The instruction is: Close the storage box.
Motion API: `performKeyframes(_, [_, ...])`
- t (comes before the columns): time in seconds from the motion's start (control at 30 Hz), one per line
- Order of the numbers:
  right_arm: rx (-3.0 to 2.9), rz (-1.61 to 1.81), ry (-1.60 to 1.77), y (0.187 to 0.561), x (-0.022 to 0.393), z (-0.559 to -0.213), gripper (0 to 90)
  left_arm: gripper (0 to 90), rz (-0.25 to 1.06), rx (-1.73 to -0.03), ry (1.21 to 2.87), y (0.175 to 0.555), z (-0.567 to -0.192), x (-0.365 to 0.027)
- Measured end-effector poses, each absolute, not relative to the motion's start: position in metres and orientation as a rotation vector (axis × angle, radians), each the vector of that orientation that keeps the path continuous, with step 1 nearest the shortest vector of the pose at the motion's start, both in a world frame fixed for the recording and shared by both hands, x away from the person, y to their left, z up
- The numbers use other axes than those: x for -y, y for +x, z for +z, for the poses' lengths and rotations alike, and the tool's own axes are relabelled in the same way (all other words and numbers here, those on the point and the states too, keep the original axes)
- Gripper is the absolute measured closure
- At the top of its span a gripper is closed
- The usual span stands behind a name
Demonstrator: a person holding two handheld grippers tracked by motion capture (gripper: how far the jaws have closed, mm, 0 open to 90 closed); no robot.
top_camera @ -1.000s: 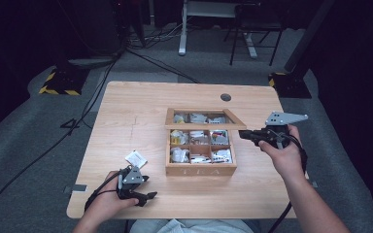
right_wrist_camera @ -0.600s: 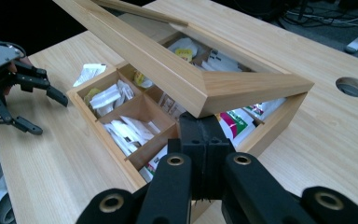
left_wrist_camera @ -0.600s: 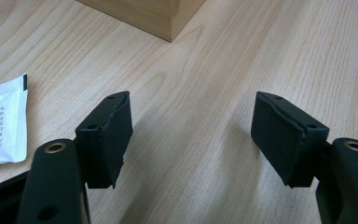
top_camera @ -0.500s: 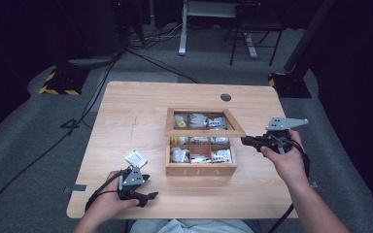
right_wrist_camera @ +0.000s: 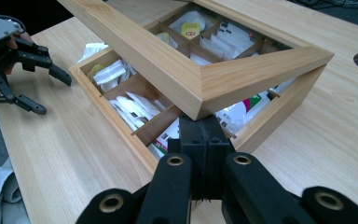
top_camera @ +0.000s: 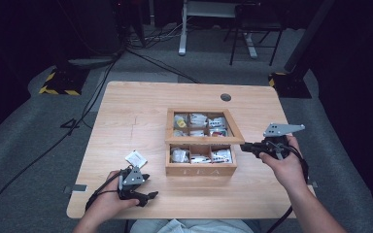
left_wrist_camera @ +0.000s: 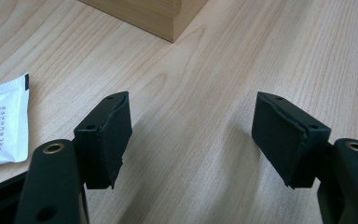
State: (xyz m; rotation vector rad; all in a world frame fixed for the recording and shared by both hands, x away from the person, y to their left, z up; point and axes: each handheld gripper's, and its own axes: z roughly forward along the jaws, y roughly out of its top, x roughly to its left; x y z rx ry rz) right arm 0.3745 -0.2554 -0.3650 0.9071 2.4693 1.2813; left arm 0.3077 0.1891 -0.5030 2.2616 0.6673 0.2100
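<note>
Wooden "TEA" box [top_camera: 200, 169], one, is sitting mid-frame, lid [top_camera: 205, 141] propped by the clenched right hand-held gripper [top_camera: 245, 147]; the left hand-held gripper [top_camera: 150, 195] is resting released beside one white sachet [top_camera: 136, 158].

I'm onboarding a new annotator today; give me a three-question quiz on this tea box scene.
1. True or false: the lid of the tea box lies fully shut.
2. Which gripper has its jaws together under the lid's corner? A) left B) right
3. What lies on the table beside the left gripper?

Key: 1. False, it is propped partway open. 2. B, the right gripper. 3. A white packet; the left gripper's open jaws hold nothing.
</note>
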Motion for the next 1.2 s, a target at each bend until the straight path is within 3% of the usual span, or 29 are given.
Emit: performKeyframes(1.2, [-2.541,1.205,0.945,0.364,0.253,-0.391,90.0,26.9,0.224,-0.650,2.278,0.307,-0.503,-0.187])
